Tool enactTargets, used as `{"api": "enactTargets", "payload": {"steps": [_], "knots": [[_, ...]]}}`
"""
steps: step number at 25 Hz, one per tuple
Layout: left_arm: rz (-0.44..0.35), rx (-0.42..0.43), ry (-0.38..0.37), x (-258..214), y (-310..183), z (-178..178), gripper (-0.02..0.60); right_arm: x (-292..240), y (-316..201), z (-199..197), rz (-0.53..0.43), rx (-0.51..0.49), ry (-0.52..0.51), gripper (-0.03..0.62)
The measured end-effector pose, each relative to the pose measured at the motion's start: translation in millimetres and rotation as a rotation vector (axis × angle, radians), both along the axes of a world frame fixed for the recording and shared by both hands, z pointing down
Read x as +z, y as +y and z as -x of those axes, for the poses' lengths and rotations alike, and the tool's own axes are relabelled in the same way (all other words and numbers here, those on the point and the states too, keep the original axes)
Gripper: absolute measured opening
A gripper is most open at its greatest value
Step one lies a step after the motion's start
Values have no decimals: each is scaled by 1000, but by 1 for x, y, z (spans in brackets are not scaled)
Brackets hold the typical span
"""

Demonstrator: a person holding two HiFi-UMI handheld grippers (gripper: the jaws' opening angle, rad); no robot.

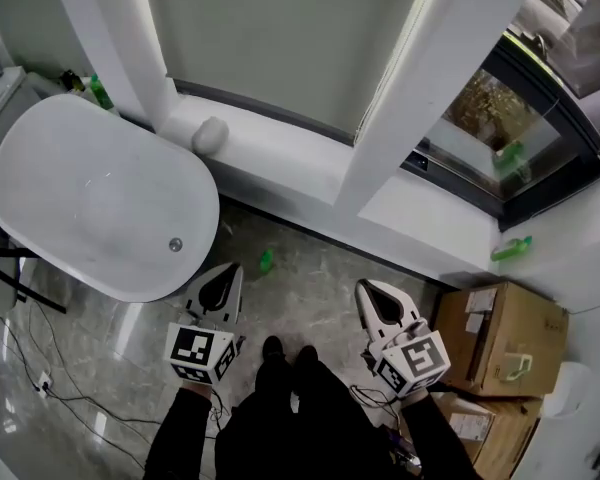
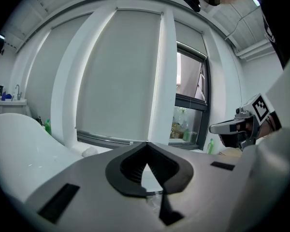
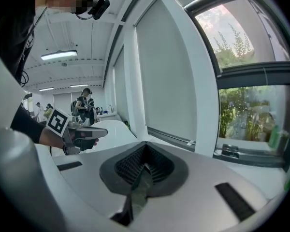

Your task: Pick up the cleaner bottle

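Plainly, the left gripper (image 2: 146,145) has its jaws pressed together with nothing between them. The right gripper (image 3: 145,145) is the same, jaws closed and empty. From the head view both are held out side by side in the lower middle of the frame, left gripper (image 1: 228,271) and right gripper (image 1: 365,290), well apart and pointing towards the wall above them.

Beneath them lies a grey marbled floor (image 1: 310,278). A small green object (image 1: 266,261) sits on it just ahead of the left gripper; what it is cannot be told. At the left of the frame a white oval bathtub (image 1: 50,168) stands empty, its rim near the left gripper.

The green cleaner bottle (image 1: 511,249) stands on the white sill (image 1: 420,218) at the right of the frame, below the window (image 1: 480,108) and well apart from both grippers. The left gripper view shows it upright (image 2: 210,146) beside the dark window frame. Two cardboard boxes (image 1: 500,340) sit on the floor at lower right, under the sill and next to the right gripper. A second green bottle (image 1: 99,91) stands beyond the tub at upper left. A pale roller blind (image 1: 270,38) covers the middle pane.
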State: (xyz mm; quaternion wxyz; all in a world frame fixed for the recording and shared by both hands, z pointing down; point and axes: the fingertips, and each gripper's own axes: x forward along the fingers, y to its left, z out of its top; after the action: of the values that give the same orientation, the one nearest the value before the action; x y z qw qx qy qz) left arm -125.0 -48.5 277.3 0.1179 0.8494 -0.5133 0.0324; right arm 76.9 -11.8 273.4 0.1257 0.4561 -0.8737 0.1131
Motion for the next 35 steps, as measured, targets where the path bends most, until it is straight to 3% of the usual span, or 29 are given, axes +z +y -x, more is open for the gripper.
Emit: {"api": "enactTargets", "payload": {"steps": [7, 15, 35], "knots": [[8, -15, 39, 16, -22, -17, 6, 7, -22, -14, 17, -19, 11, 2], [37, -20, 0, 44, -43, -35, 9, 25, -35, -23, 51, -55, 20, 2], [163, 30, -67, 169, -75, -52, 153, 124, -40, -9, 174, -105, 13, 2]]}}
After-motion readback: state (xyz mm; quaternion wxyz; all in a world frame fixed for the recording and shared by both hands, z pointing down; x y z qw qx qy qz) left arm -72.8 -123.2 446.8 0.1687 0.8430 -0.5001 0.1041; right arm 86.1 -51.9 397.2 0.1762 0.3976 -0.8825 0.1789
